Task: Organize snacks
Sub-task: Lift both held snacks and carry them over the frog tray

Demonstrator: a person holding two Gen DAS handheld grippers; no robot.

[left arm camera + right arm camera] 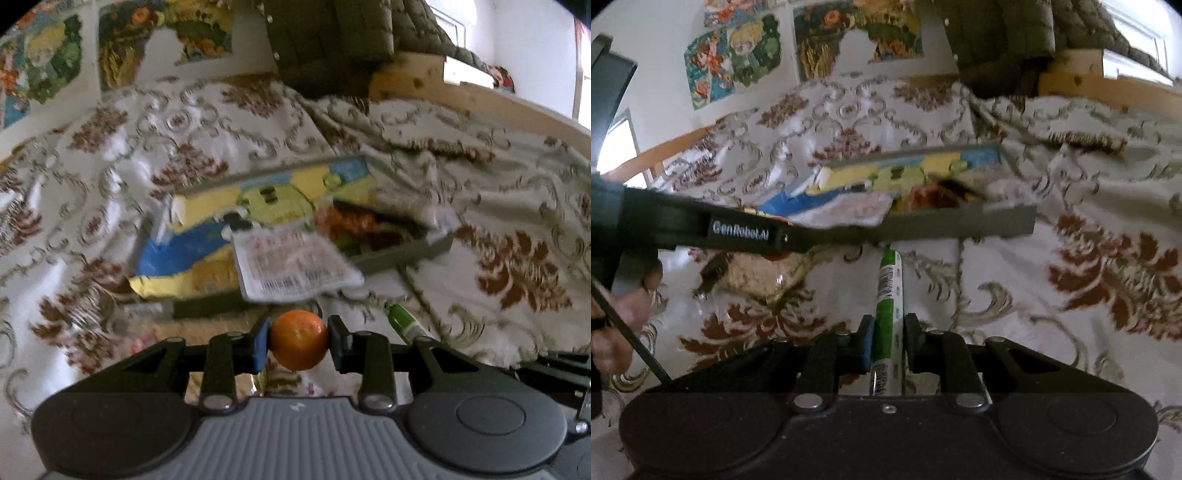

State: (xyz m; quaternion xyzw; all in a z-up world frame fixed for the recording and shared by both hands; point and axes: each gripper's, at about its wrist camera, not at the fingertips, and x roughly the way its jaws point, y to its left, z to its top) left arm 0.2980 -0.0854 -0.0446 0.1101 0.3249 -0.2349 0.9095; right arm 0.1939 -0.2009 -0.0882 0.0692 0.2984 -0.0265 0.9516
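Note:
My left gripper (299, 330) is shut on a small orange tangerine (298, 345), held just above the patterned cloth. Beyond it lies a grey tray (399, 254) with yellow, blue and red snack packets, and a white packet (295, 266) hangs over its near rim. In the right wrist view my right gripper (889, 325) is shut on a green-and-white stick packet (888, 288) that points toward the tray (960, 223). That stick packet (400, 319) also shows just right of the tangerine.
The left gripper's body (738, 229) crosses the left of the right wrist view, with a person's hand (624, 306) below it. A clear bag of pale snacks (757, 275) lies on the floral cloth (1071, 314). A wooden frame (461, 92), a dark cushion (332, 37) and wall posters (166, 40) stand behind.

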